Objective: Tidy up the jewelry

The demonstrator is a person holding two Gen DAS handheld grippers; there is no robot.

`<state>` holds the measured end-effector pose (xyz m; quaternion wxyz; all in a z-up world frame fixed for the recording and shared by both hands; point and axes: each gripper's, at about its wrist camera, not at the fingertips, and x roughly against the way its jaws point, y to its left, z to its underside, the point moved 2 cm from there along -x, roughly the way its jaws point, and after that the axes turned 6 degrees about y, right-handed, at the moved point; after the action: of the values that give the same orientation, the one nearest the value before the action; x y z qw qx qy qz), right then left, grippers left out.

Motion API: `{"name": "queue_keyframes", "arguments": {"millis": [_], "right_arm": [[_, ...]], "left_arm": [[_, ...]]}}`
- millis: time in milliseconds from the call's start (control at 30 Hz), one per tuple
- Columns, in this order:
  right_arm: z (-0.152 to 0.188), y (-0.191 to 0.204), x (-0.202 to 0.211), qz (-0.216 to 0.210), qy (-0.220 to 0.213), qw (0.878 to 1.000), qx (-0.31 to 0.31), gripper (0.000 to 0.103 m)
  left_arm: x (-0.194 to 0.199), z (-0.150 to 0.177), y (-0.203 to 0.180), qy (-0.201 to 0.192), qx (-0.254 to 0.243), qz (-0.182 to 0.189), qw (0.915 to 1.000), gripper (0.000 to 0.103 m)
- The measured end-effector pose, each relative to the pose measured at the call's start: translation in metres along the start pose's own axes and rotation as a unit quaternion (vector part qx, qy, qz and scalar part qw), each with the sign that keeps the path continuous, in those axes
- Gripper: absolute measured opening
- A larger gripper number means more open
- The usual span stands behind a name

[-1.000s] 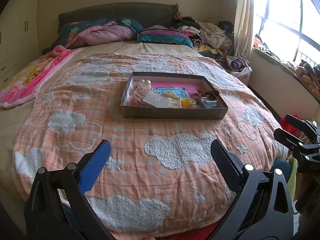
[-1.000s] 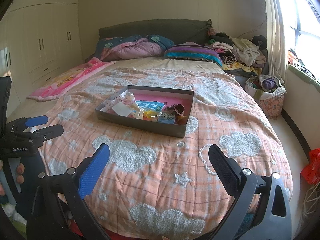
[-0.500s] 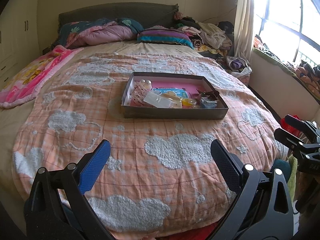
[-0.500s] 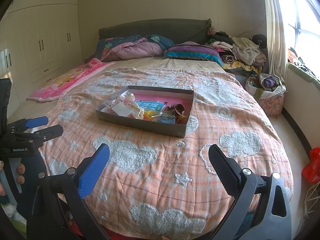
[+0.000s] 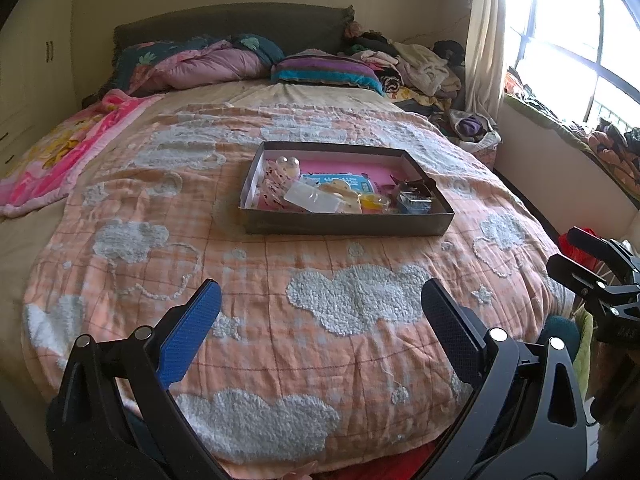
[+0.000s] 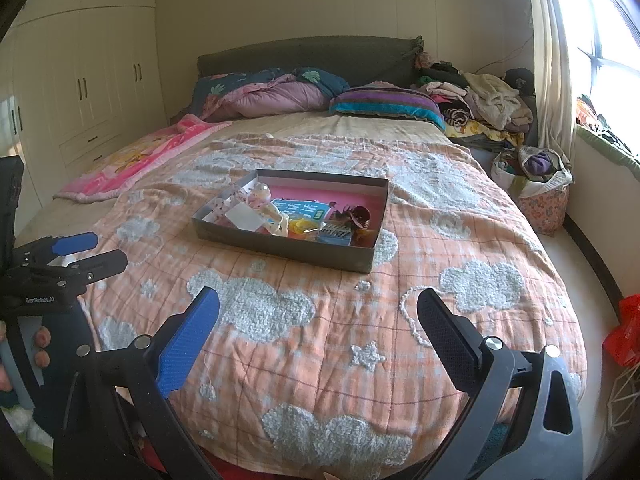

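A bed (image 5: 280, 360) fills most of the room, covered by an orange checked quilt (image 5: 352, 344) with tufted white clouds and stars. On the middle of the quilt sits a shallow grey box (image 5: 344, 226) with a pink lining. It holds the jewelry and small items in a loose heap: a blue card (image 6: 302, 209), a clear packet (image 5: 312, 200), yellow pieces (image 6: 302, 226), and dark clips at its window-side end. The single pieces are too small to tell apart.

At the head of the bed lie a purple duvet (image 5: 212, 68) and a striped pillow (image 5: 324, 70) against a dark headboard (image 6: 312, 54). A pink blanket (image 5: 60, 148) lies along the wardrobe side. Clothes (image 6: 480, 100) are heaped in the far corner by the curtain (image 6: 548, 40), with a full floral bag (image 6: 536, 184) on the floor below. A bright window (image 5: 580, 40) is on one wall, and cream wardrobes (image 6: 80, 80) on the opposite one.

The left gripper (image 5: 320, 304) hangs over the foot of the bed, its jaws spread wide and holding nothing, well short of the box. The right gripper (image 6: 318, 308) is likewise spread and empty, beside it and also well short of the box. Fingertips (image 6: 42, 346) of the hand holding the left gripper show at the edge of the right wrist view.
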<state>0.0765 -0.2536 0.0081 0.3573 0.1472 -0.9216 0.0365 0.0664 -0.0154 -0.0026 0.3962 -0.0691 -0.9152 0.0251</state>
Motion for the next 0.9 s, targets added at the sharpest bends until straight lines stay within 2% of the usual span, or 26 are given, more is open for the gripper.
{"name": "queue_keyframes", "arguments": {"millis": [267, 367, 467, 567, 667, 767, 833, 867, 900], "right_arm": [[-0.003, -0.006, 0.001, 0.005, -0.002, 1.0, -0.005, 0.099], [-0.004, -0.013, -0.004, 0.014, 0.002, 1.0, -0.008, 0.099], [-0.008, -0.024, -0.013, 0.03, 0.009, 0.999, -0.01, 0.099], [-0.016, -0.044, -0.025, 0.048, 0.009, 0.999, -0.023, 0.099], [-0.026, -0.074, -0.044, 0.064, 0.013, 0.997, -0.047, 0.099], [-0.042, -0.124, -0.077, 0.09, 0.025, 0.993, -0.074, 0.099], [-0.052, -0.16, -0.102, 0.128, 0.033, 0.987, -0.089, 0.099], [-0.058, -0.189, -0.122, 0.154, 0.045, 0.982, -0.103, 0.099], [-0.06, -0.205, -0.134, 0.162, 0.052, 0.979, -0.113, 0.099]], "left_arm": [[-0.008, 0.004, 0.004, 0.011, 0.003, 0.004, 0.9999, 0.094], [-0.013, 0.004, 0.006, 0.013, -0.002, -0.02, 0.9997, 0.094], [-0.022, 0.003, 0.013, 0.028, 0.007, -0.06, 0.9977, 0.094], [-0.025, -0.001, 0.027, 0.025, 0.019, -0.064, 0.9975, 0.094], [-0.032, -0.013, 0.055, 0.029, 0.052, -0.066, 0.996, 0.094], [-0.05, -0.04, 0.114, 0.028, 0.102, -0.124, 0.9866, 0.094], [-0.063, -0.056, 0.156, 0.031, 0.131, -0.165, 0.977, 0.094], [-0.077, -0.066, 0.189, 0.041, 0.149, -0.196, 0.9684, 0.094], [-0.09, -0.074, 0.216, 0.052, 0.162, -0.224, 0.9597, 0.094]]}}
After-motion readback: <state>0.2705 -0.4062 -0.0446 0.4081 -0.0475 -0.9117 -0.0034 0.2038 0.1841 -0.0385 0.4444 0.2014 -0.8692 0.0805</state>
